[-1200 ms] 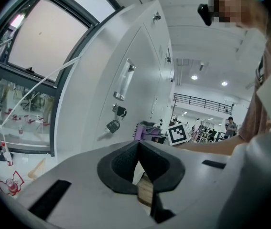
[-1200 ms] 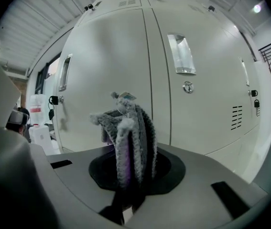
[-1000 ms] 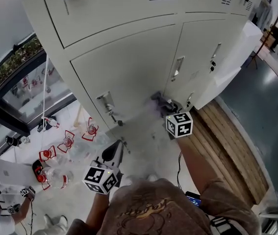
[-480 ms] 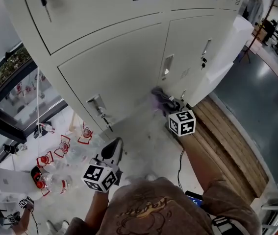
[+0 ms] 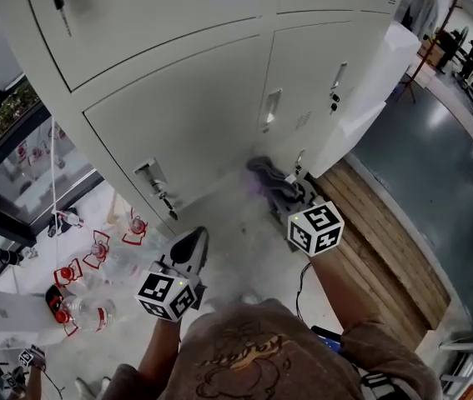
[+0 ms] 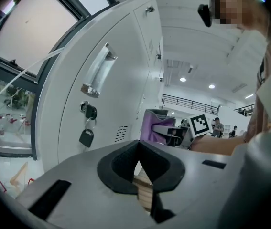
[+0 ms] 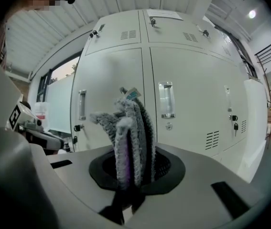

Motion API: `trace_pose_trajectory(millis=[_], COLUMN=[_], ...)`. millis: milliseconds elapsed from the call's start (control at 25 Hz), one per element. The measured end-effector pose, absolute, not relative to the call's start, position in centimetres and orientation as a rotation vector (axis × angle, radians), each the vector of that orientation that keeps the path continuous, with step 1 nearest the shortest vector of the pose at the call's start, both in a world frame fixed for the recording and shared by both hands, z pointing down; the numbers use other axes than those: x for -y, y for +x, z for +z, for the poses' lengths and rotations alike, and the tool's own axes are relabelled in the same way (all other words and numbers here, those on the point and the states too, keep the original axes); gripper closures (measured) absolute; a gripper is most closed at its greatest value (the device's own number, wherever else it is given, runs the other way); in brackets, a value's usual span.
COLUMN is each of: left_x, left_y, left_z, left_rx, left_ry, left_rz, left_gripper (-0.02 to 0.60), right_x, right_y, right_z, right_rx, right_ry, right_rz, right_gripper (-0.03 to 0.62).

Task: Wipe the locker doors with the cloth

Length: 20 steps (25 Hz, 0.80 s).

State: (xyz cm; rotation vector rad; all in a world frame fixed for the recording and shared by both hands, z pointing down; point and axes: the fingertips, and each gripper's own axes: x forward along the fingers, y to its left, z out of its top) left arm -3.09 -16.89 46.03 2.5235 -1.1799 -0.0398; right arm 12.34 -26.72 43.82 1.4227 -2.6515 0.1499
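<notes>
Off-white locker doors (image 5: 194,115) fill the top of the head view. My right gripper (image 5: 284,197), under its marker cube, is shut on a grey and purple cloth (image 5: 263,173). The cloth is low on the lower doors, near the seam between two of them; whether it touches I cannot tell. In the right gripper view the cloth (image 7: 131,128) stands bunched up from the jaws, with the locker doors (image 7: 192,99) behind it. My left gripper (image 5: 189,248) hangs lower left, away from the doors, shut with nothing in it. The left gripper view shows its jaws (image 6: 138,168) closed beside a locker door (image 6: 121,80).
A slatted wooden platform (image 5: 390,236) lies on the floor at the right. Red-capped bottles (image 5: 96,252) stand on the floor at the left below a window (image 5: 2,132). Keys (image 6: 86,136) hang from a door lock. A white board (image 5: 369,90) leans beside the lockers.
The head view has shifted, so the lockers sit further left. The right gripper and the cloth are slightly lower and further right along the lower doors. The left gripper has barely moved.
</notes>
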Motion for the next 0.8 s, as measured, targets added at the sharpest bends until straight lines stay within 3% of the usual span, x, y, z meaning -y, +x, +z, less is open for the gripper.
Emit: trace_pose_trajectory(millis=[280,800], left_x=[17.0,16.4], left_y=[-2.5,-2.1], left_z=[45.2,46.4], left_rx=[1.162,1.197], left_ry=[2.541,2.564], left_rz=[-0.065,-0.043], left_gripper=[0.578,0.578], right_x=[21.2,16.5], right_y=[10.8,10.9], right_z=[41.8,47.4], right_rx=[2.704,2.660], right_ry=[1.387,1.511], right_rz=[0.266,0.272], right_gripper=[0.537,0.539])
